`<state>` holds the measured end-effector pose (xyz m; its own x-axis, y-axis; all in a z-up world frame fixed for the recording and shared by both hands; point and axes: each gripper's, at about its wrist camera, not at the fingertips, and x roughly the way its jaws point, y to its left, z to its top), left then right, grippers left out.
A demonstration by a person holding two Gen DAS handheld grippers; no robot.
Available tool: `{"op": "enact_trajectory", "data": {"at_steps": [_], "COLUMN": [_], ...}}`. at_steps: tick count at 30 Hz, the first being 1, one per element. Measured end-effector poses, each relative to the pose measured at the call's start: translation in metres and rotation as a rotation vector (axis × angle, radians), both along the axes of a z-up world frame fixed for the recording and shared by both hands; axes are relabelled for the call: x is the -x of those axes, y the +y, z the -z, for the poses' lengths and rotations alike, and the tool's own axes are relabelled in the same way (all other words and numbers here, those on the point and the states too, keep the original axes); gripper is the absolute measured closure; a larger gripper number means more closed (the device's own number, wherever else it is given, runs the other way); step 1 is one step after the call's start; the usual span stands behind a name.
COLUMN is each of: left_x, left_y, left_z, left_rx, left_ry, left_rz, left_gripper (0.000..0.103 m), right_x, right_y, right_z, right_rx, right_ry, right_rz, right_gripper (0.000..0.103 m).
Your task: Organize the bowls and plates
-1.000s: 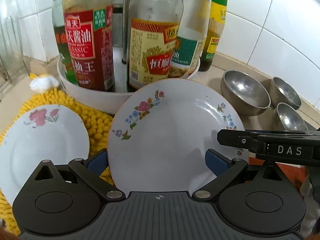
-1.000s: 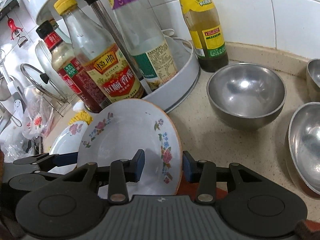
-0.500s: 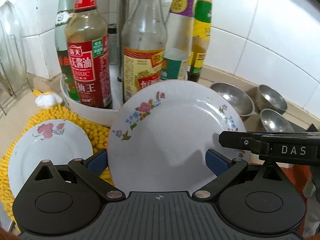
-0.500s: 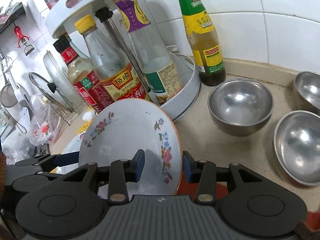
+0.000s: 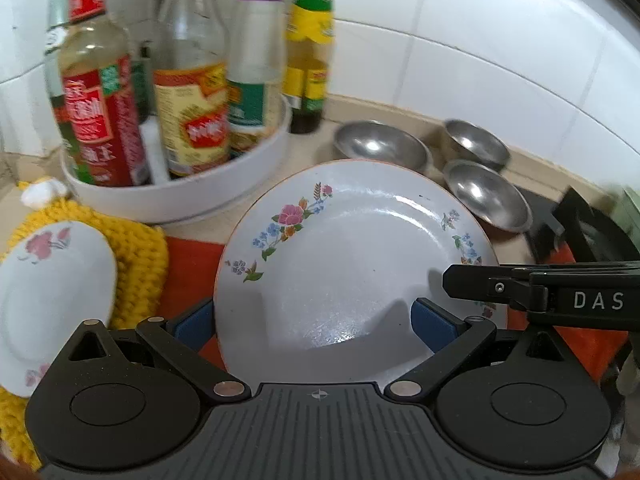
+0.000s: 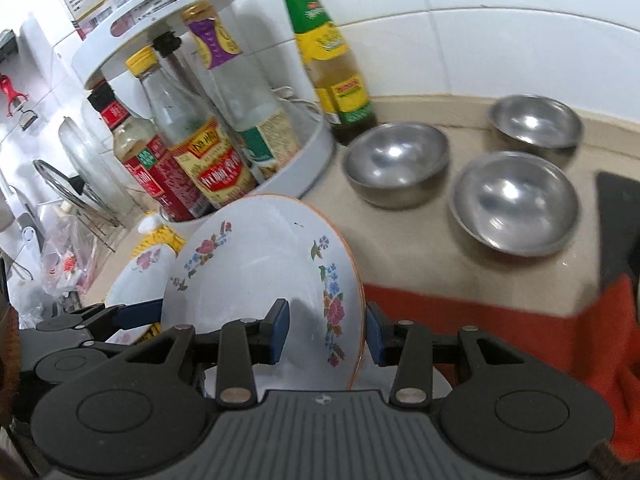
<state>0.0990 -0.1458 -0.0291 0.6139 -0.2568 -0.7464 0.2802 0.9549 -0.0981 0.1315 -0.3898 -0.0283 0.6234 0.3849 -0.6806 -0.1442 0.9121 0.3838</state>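
Note:
A white plate with a flower border (image 5: 352, 264) hangs tilted above the counter edge, held from both sides. My left gripper (image 5: 312, 320) is shut on it, one blue pad behind its left rim and the other on its face. My right gripper (image 6: 326, 332) is shut on the plate's (image 6: 256, 264) right rim, a pad on each side. A smaller pink-flowered plate (image 5: 52, 292) lies on a yellow knitted mat (image 5: 136, 252) to the left. Three steel bowls (image 6: 396, 160) (image 6: 514, 200) (image 6: 536, 120) stand empty on the counter at the right.
A white turntable rack (image 5: 180, 196) full of sauce bottles stands behind the plate, with one green-labelled bottle (image 6: 332, 64) beside it by the tiled wall. A black stove edge (image 6: 616, 216) is at the far right. Pot lids and a plastic bag (image 6: 64, 256) crowd the far left.
Both grippers have drawn back and slightly up from the bottle rack with the plate held between them. The bottles and bowls now look farther away, and an orange strip below the counter edge shows.

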Motion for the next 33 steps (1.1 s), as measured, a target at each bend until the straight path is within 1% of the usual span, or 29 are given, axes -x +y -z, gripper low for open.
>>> {"op": "enact_trajectory", "data": {"at_steps": [7,14,18,23,25,29,30,33], "left_x": [0.024,0.034,0.040,0.049,0.048,0.045,0.046,0.043], "left_y": [-0.027,-0.046,-0.053,-0.056,-0.052,-0.047,-0.046,-0.039], "left_z": [0.020,0.042,0.046,0.046,0.043,0.039,0.038,0.037], "left_rx": [-0.021,-0.037,-0.057,-0.075,-0.058,-0.058,-0.058,-0.078], "left_ry": [0.049,0.106,0.102,0.104,0.097,0.079,0.078,0.071], "left_rz": [0.085,0.162,0.194,0.252,0.241,0.214,0.213,0.189], "left_gripper": [0.001,0.003,0.003,0.006,0.007,0.007,0.007,0.007], "right_x": [0.040,0.067,0.077,0.087,0.090,0.097,0.097,0.094], "right_y": [-0.021,-0.038,-0.044,-0.048,-0.047,-0.032,-0.028,-0.020], "right_z": [0.013,0.034,0.040,0.042,0.041,0.041,0.041,0.045], "right_rx": [0.010,0.020,0.015,0.035,0.059,0.169,0.182,0.169], "right_ry": [0.050,0.107,0.127,0.148,0.159,0.115,0.113,0.116], "right_rz": [0.072,0.134,0.153,0.141,0.123,0.068,0.063,0.064], "right_gripper": [0.064,0.064,0.064,0.063,0.065,0.063,0.061,0.061]}}
